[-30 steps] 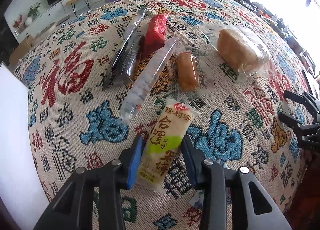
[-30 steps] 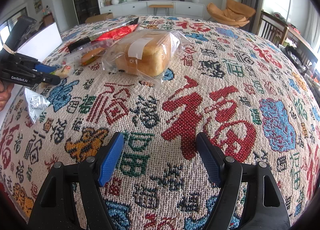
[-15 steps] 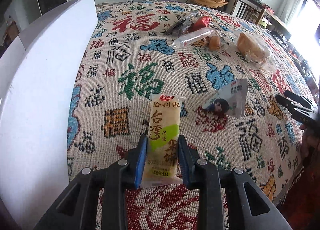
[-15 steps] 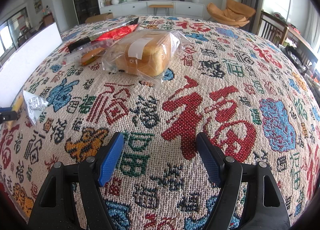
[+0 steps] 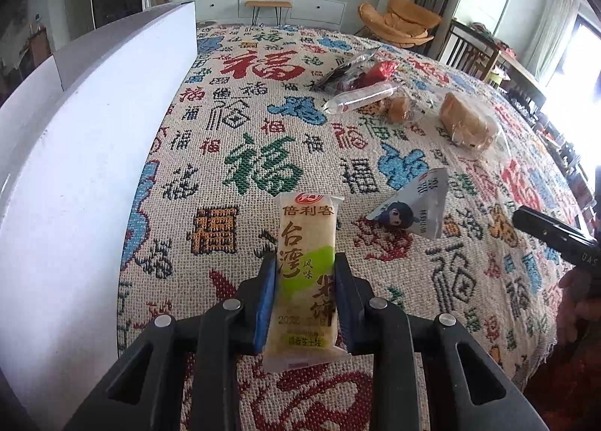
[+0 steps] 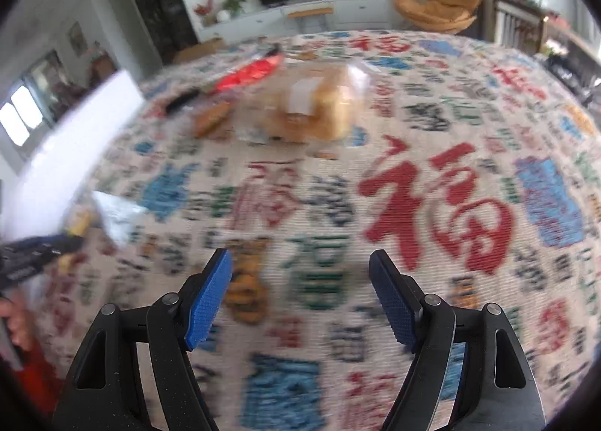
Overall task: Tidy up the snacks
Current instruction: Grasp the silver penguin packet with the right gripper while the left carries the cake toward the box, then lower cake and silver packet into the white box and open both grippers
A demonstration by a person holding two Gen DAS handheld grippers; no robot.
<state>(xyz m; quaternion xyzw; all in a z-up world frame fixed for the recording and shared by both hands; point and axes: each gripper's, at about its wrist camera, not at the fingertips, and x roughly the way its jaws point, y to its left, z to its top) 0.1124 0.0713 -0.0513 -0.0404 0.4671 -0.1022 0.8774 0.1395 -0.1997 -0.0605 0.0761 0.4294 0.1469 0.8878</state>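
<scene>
Cream-and-green wrapping fills the foreground as we are gripping a rice cracker packet [image 5: 306, 273] between the blue pads [image 5: 266, 296] of our left gripper [image 5: 305, 267], whose jaws have just been closing on it. We are holding the packet clear of the patterned tablecloth [image 5: 240, 153], its printed face toward the lens and its top end pointing to 12 o'clock. A white box wall [image 5: 86, 168] is rising at 9 o'clock of the packet. At 2 o'clock, a small triangular packet with a cartoon face [image 5: 413, 209] is lying on the cloth. Farther off, between 12 and 2 o'clock, the other snacks are waiting in a cluster: a dark packet [image 5: 338, 74], a red packet [image 5: 379, 72], a clear tube-like wrapper [image 5: 360, 97], a small bun [image 5: 398, 110] and a bagged bread loaf [image 5: 465, 123]. Our right gripper [image 6: 300, 277] is hovering over the cloth with its jaws spread wide and nothing between them; its view is blurred, with the bread loaf at its 12 o'clock.
</scene>
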